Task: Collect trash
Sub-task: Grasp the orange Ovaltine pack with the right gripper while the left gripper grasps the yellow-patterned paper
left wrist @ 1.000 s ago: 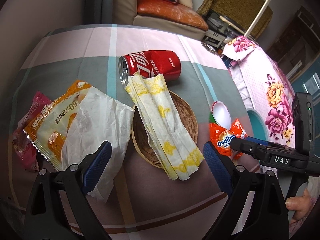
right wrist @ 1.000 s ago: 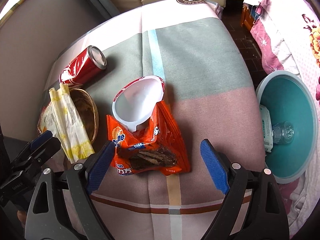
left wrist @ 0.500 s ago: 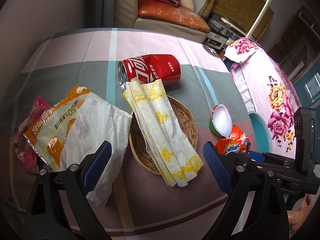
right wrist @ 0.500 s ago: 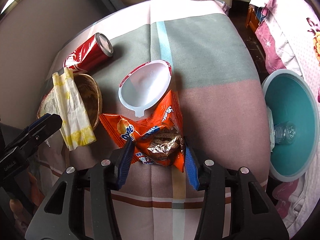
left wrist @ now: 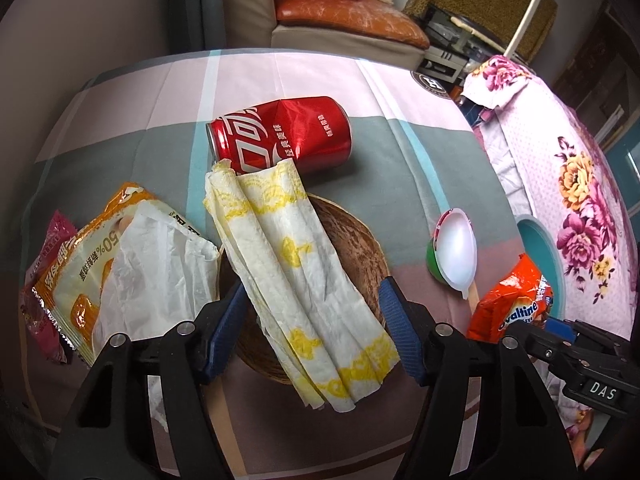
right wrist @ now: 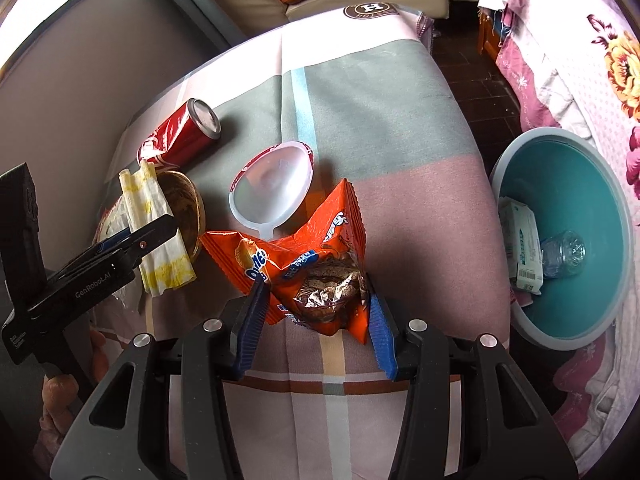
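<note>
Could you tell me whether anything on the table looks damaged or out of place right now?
The red can lies on its side with its wall dented. The yellow-printed paper is draped across the wicker basket and hangs past its rim. The white cup lies tipped on its side.

A checked tablecloth (left wrist: 280,80) carries a red can (left wrist: 280,136), woven basket (left wrist: 360,248), white lid (right wrist: 272,192) and wrappers (left wrist: 80,280).

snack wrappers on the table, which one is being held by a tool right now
The orange Ovaltine wrapper, pinched in the right tool. The yellow wrapper and the pink wrapper lie untouched beside the left tool.
</note>
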Demonstrator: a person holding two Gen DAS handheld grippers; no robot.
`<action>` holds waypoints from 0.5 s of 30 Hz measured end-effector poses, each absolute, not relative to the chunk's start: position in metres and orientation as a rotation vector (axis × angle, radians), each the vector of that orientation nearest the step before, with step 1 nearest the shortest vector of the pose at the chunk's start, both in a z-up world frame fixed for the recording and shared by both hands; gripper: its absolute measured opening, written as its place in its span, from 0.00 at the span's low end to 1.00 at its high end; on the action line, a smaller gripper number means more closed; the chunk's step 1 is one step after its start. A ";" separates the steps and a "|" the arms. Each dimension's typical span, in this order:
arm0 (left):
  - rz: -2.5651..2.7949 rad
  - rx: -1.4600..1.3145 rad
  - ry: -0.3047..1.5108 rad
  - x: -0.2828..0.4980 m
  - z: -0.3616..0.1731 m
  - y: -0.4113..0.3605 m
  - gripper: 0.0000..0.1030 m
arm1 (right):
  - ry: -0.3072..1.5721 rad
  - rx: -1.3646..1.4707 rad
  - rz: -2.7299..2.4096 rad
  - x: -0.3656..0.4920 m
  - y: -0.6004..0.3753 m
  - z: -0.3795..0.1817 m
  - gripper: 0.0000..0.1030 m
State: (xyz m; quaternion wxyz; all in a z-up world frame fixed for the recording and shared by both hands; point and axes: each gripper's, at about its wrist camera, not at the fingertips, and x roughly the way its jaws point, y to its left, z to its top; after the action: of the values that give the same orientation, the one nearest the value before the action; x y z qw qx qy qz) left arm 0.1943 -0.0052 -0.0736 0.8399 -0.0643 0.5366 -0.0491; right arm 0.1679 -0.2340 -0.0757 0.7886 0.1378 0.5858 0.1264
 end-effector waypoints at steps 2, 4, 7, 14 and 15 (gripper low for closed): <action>-0.108 -0.140 1.146 0.198 -0.078 -0.009 0.66 | 1.260 0.303 0.267 0.167 -0.238 -0.077 0.44; -0.104 -0.143 1.154 0.201 -0.083 -0.012 0.64 | 1.260 0.304 0.256 0.167 -0.241 -0.079 0.44; -0.100 -0.148 1.168 0.203 -0.091 -0.012 0.42 | 1.262 0.322 0.249 0.166 -0.247 -0.082 0.44; -0.084 -0.172 1.150 0.197 -0.088 -0.004 0.13 | 1.266 0.348 0.246 0.167 -0.253 -0.088 0.44; -0.090 -0.167 1.143 0.195 -0.085 -0.005 0.13 | 1.265 0.350 0.246 0.167 -0.253 -0.089 0.44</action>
State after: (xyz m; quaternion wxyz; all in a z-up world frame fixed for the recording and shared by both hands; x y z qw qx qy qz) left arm 0.1948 -0.0048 -0.0854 0.8369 -0.0788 0.5399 -0.0427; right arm 0.1667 -0.2528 -0.0887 0.7852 0.1623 0.5866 0.1140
